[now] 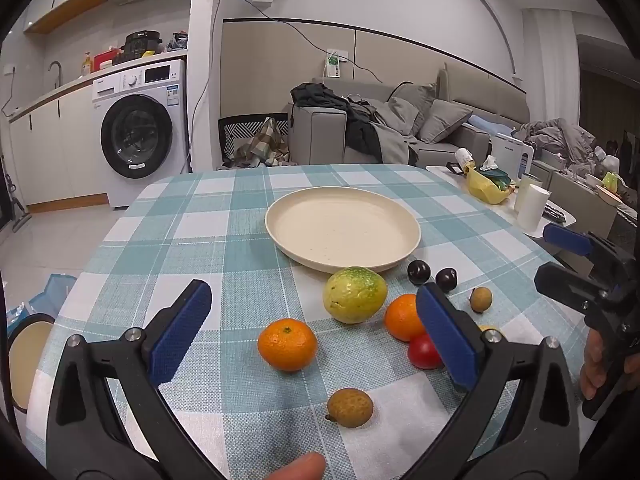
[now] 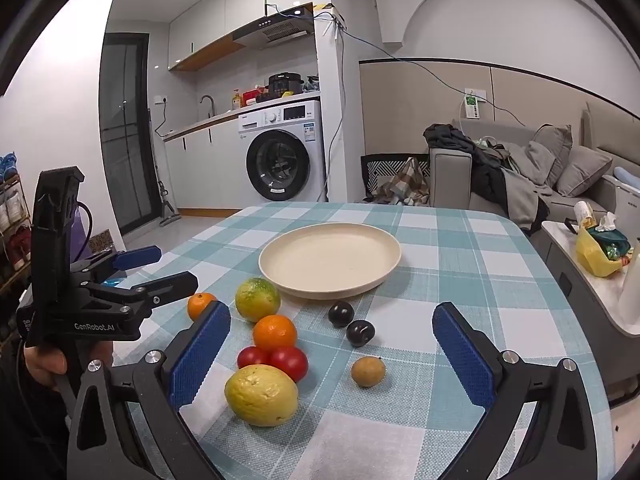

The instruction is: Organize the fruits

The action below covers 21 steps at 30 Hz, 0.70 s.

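We see a table under a teal-and-white checked tablecloth (image 2: 460, 248), with a wide cream plate (image 2: 280, 270) resting bare near its middle. Our left gripper (image 1: 312, 322) and right gripper (image 2: 332, 342) both hover over the near side of the cloth, each with its blue-padded fingers spread wide and pinching nothing.

The fruits all lie on the cloth, on our side of the plate. A yellow guava (image 2: 261, 395) sits closest to the right gripper, and a greener guava (image 2: 257, 299) lies just beside the plate's rim. Between them lie an orange (image 2: 275, 332) and two red tomatoes (image 2: 289, 362), touching. A second orange (image 1: 287, 344) sits between the left fingers. Two dark plums (image 2: 341, 313) sit side by side. A longan (image 2: 368, 371) lies apart, another (image 1: 350, 407) near the left gripper.
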Motion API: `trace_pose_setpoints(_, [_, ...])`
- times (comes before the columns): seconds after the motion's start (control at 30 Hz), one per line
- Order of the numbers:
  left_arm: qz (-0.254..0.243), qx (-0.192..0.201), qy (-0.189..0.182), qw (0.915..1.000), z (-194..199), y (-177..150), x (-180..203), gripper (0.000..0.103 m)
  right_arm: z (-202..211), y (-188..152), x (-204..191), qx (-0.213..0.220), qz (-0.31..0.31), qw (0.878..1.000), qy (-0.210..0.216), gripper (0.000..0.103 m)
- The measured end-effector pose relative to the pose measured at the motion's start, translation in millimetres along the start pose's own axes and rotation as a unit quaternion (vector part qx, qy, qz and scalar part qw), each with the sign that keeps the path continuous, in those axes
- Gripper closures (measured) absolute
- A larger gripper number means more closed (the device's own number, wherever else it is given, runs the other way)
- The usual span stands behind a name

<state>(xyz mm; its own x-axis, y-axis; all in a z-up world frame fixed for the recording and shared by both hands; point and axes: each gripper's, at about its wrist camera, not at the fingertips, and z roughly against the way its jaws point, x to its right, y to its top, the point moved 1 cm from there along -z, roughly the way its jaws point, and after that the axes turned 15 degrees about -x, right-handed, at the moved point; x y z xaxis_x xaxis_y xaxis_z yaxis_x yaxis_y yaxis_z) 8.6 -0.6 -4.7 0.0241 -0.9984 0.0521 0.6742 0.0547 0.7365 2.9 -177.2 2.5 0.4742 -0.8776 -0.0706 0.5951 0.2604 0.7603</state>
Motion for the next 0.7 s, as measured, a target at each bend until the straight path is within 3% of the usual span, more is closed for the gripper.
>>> trace_pose_setpoints(0.7, [0.000, -0.001, 0.001, 1.0000, -0.2, 0.4, -1.5, 0.001, -0.7, -1.1, 0.8, 0.000, -0.001, 1.000, 0.001, 0.000])
